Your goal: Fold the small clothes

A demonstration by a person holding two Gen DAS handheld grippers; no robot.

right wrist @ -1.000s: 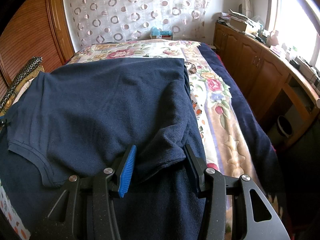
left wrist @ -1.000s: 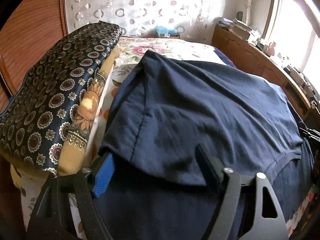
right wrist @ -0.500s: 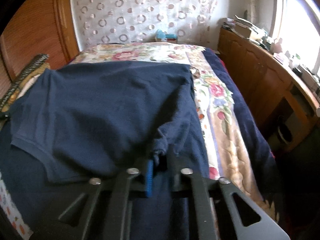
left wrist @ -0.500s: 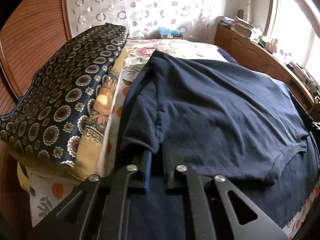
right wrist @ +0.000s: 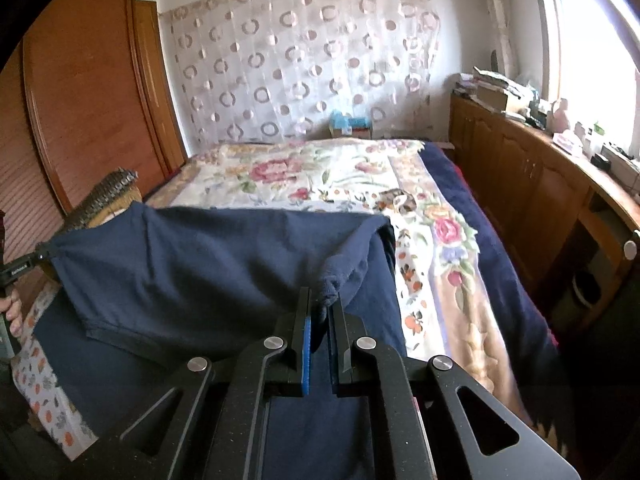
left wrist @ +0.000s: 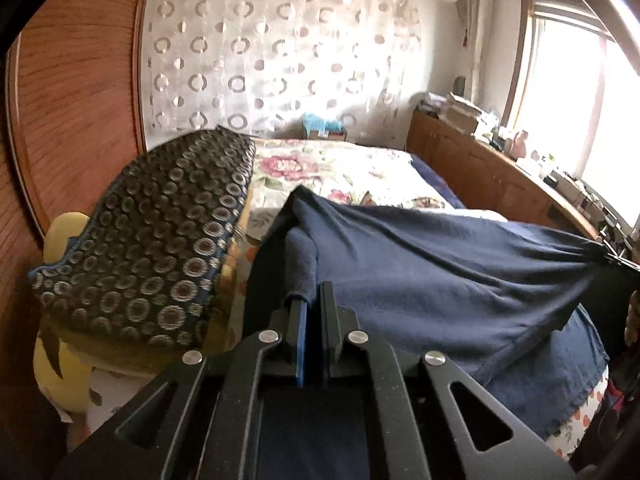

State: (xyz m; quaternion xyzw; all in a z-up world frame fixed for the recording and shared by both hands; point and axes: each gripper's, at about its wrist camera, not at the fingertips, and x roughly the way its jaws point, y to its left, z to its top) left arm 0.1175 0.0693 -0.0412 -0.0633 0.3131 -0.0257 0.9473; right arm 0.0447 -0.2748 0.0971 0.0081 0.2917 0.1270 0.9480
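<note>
A navy blue shirt (left wrist: 432,276) hangs stretched between my two grippers above the bed. My left gripper (left wrist: 314,300) is shut on the shirt's left corner, a bunch of cloth pinched between the jaws. My right gripper (right wrist: 320,304) is shut on the shirt's (right wrist: 208,268) right corner. The shirt's upper edge is lifted and taut; its lower part rests on the bed. In the right wrist view the left gripper's tip (right wrist: 24,268) shows at the far left edge, holding the other corner.
A flowered bedspread (right wrist: 304,176) covers the bed. A dark patterned pillow (left wrist: 160,232) lies on a yellow one at the left. A wooden wardrobe (right wrist: 88,92) stands left, a wooden cabinet (right wrist: 532,176) with clutter runs along the right under the window.
Both grippers closed on the shirt's two near corners, then lifted them off the bed. The shirt now hangs stretched between them instead of lying flat.
</note>
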